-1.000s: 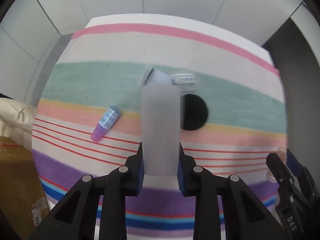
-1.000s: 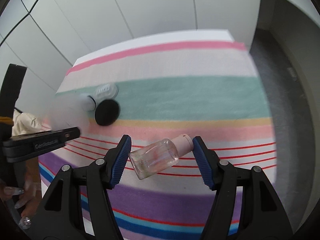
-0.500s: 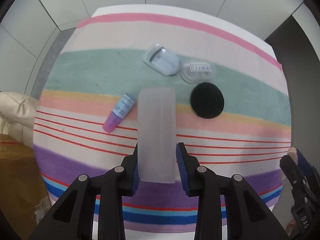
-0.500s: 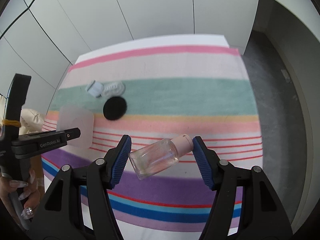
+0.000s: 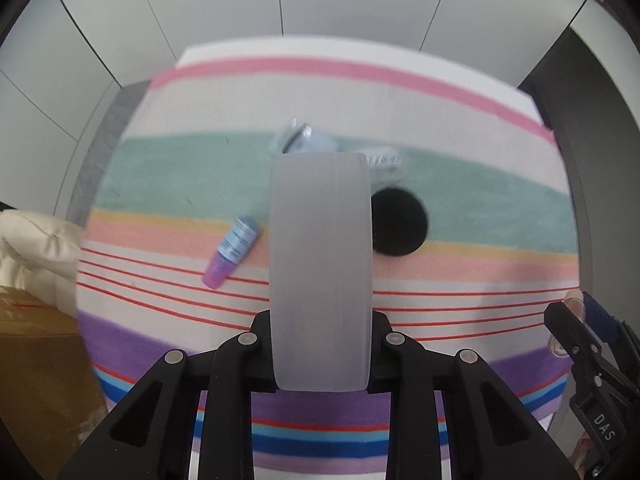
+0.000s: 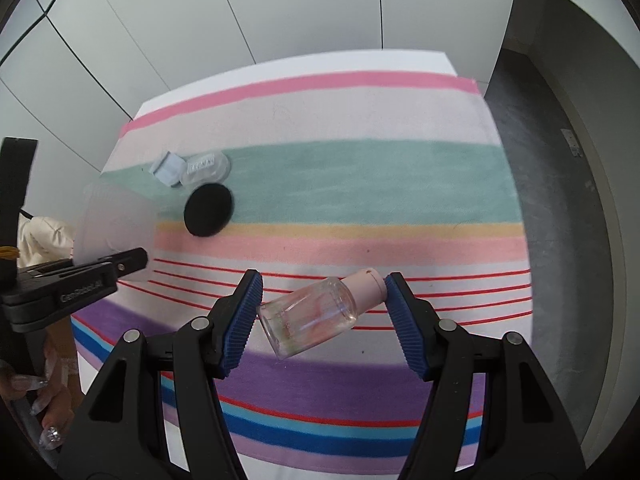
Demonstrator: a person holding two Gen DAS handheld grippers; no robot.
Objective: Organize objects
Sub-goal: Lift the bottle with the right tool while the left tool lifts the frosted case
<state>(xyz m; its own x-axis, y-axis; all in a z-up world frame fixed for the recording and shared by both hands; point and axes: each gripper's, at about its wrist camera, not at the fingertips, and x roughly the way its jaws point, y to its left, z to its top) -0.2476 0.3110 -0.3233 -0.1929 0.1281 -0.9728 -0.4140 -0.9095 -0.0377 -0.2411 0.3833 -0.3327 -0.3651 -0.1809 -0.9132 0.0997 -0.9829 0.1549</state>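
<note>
My left gripper (image 5: 320, 354) is shut on a frosted white plastic case (image 5: 320, 268), held edge-on above the striped cloth; it also shows in the right wrist view (image 6: 114, 224). My right gripper (image 6: 322, 308) is shut on a clear bottle with a pink cap (image 6: 316, 314), held tilted, cap to the right. On the cloth lie a small purple-capped tube (image 5: 232, 250), a black round pad (image 5: 400, 222), a light blue packet (image 5: 304, 142) and a clear lidded dish (image 6: 206, 168).
The striped cloth (image 6: 360, 184) covers a table beside white wall panels. A brown cardboard box (image 5: 36, 380) and a cream cushion (image 5: 36, 248) sit at the left. The right gripper's body (image 5: 592, 364) shows at the left view's right edge.
The left gripper with the case has dropped lower and closer to the cloth. The case now hides part of the blue packet. The right gripper holds the bottle nearly still.
</note>
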